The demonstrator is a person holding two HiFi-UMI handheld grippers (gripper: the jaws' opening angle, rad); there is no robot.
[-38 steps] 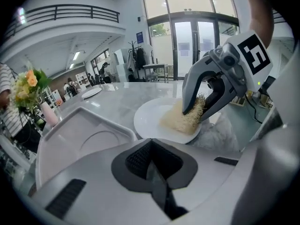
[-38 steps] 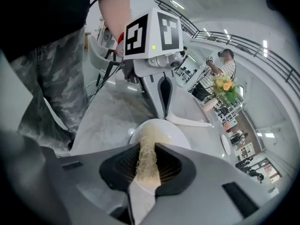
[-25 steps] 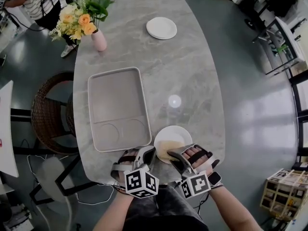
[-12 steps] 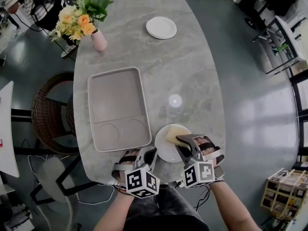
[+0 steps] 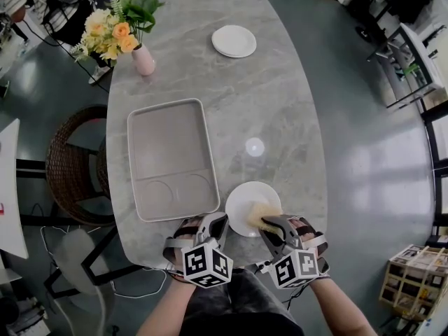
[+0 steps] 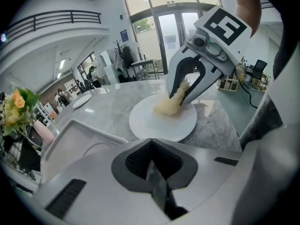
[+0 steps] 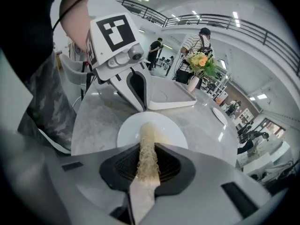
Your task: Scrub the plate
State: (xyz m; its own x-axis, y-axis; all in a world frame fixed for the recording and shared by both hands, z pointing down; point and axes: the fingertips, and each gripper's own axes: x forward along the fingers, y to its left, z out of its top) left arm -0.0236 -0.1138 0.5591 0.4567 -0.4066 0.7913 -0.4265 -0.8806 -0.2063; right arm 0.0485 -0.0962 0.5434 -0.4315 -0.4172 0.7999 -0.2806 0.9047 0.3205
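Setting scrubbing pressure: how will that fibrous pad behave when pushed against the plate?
The pad, pinched thin in the right tool, looks soft; it will likely bend and flatten. The plate looks glossy on the smooth table, so it may slide.

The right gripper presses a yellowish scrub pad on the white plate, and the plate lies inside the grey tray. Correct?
Not quite: the white plate lies on the table beside the grey tray, not inside it, as the head view shows. The right gripper does press the scrub pad on it.
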